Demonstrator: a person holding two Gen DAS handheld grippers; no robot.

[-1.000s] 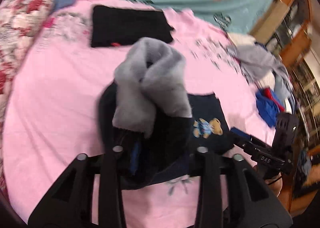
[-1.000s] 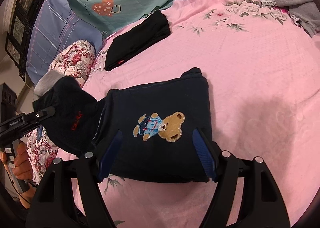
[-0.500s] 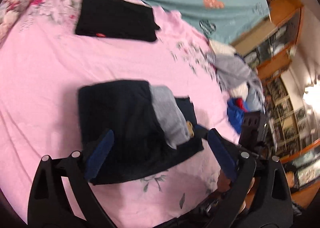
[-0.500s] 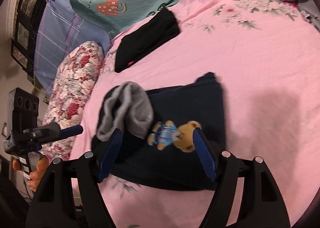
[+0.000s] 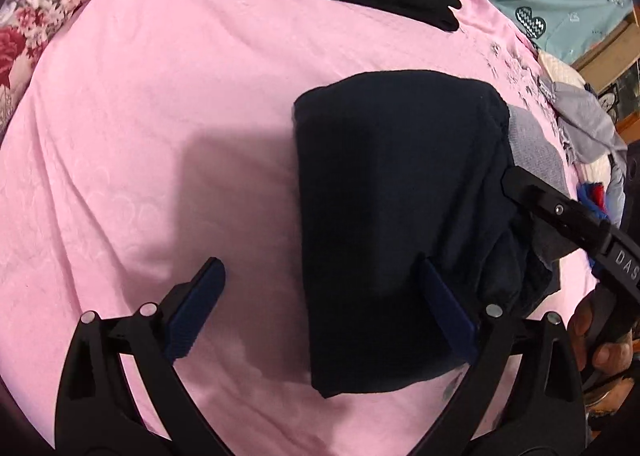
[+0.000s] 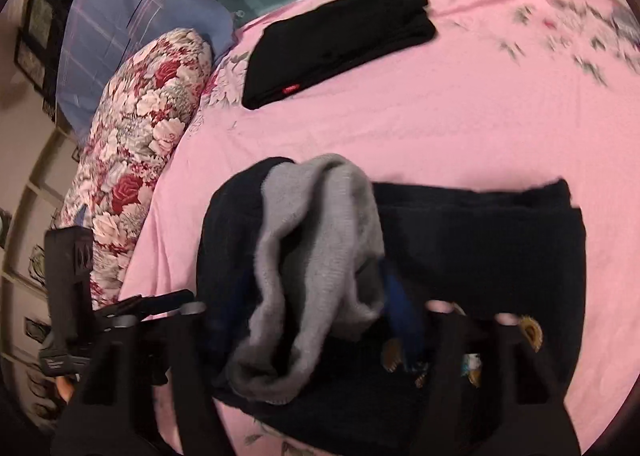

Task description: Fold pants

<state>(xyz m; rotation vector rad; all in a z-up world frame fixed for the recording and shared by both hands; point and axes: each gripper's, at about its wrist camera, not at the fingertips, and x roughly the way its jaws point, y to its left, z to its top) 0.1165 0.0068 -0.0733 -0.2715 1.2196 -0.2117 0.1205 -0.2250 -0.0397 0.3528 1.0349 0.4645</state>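
Fingers of the left gripper (image 5: 322,304) stand spread wide, empty, one blue pad over the folded navy pants (image 5: 396,216) on the pink bedsheet (image 5: 160,116). Right gripper (image 6: 312,316) fingers are closing around the pants' grey lining (image 6: 316,252); actual contact is blurred. Black folded pants (image 6: 340,44) lie well apart.

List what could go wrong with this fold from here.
1. The right claw is closing around the grey lining; lifting it could drag the folded navy pants open again.
2. The lining lies bunched on top, so the fold may end lumpy.
3. The left claw is open with one finger over the pants and could snag them.
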